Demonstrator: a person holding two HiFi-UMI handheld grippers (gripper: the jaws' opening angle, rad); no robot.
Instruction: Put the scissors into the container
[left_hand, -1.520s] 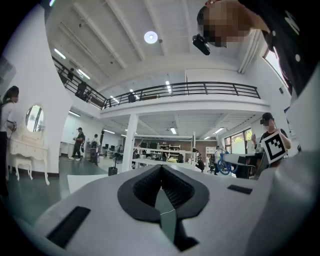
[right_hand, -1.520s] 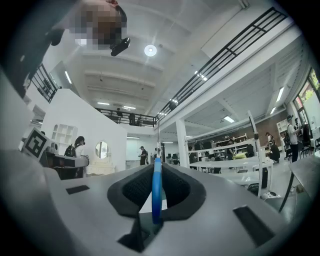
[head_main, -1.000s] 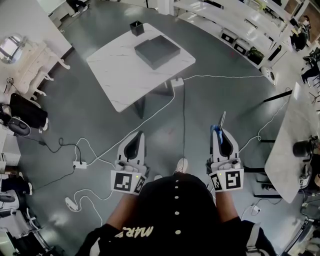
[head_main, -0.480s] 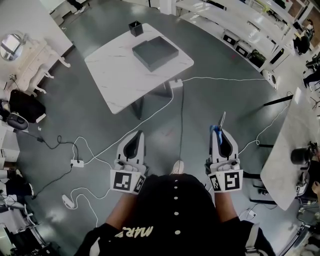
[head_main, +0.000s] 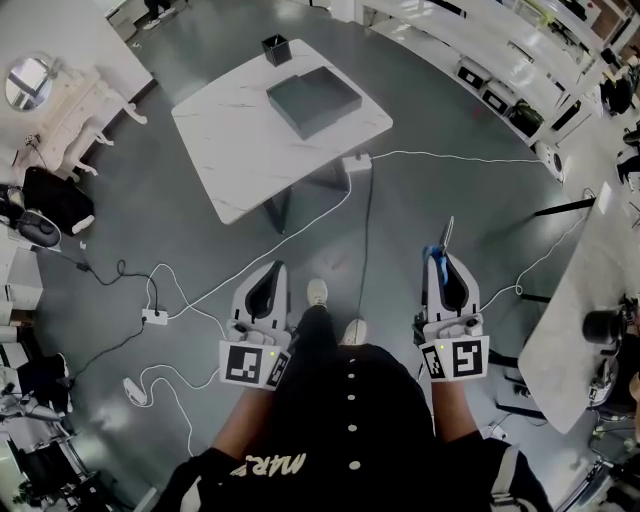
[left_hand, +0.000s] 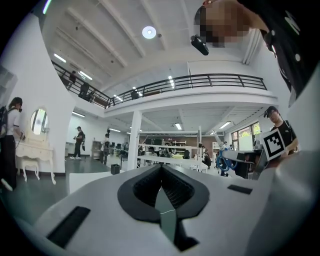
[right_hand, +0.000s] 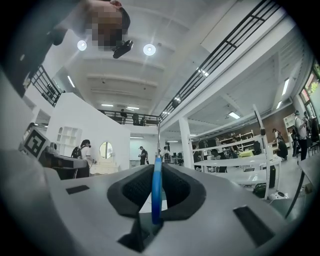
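Grey polished floor (head_main: 450, 130) fills most of the head view, in a large open hall with white shelving along the upper right.

Low and right of centre, the scissors (head_main: 441, 248) are clamped in the right gripper (head_main: 445, 262). The blue handle sits between the pads and the thin metal blade juts out past the tips toward the top of the frame. In the right gripper view the blue handle stands edge-on, pressed between the two dark pads.

Left of centre at the same height is the left gripper (head_main: 277, 268). Its jaws are together at the tips and hold nothing. A light shoe (head_main: 316, 292) shows just right of it, between the two grippers.

White cables (head_main: 300, 235) trail over the floor ahead of the grippers, and one runs to a power strip (head_main: 153, 317) at the left.

Well apart from the scissors, in the upper middle of the frame, stands a white marble-topped table (head_main: 235, 150). The dark grey shallow container (head_main: 313, 100) rests on its far half, and a small black cup (head_main: 275, 48) stands just beyond it near the table's far corner.

At the upper left edge is a white dressing table (head_main: 60, 125) with a round mirror (head_main: 25, 82). A second pale table (head_main: 570, 310) cuts in at the right edge.
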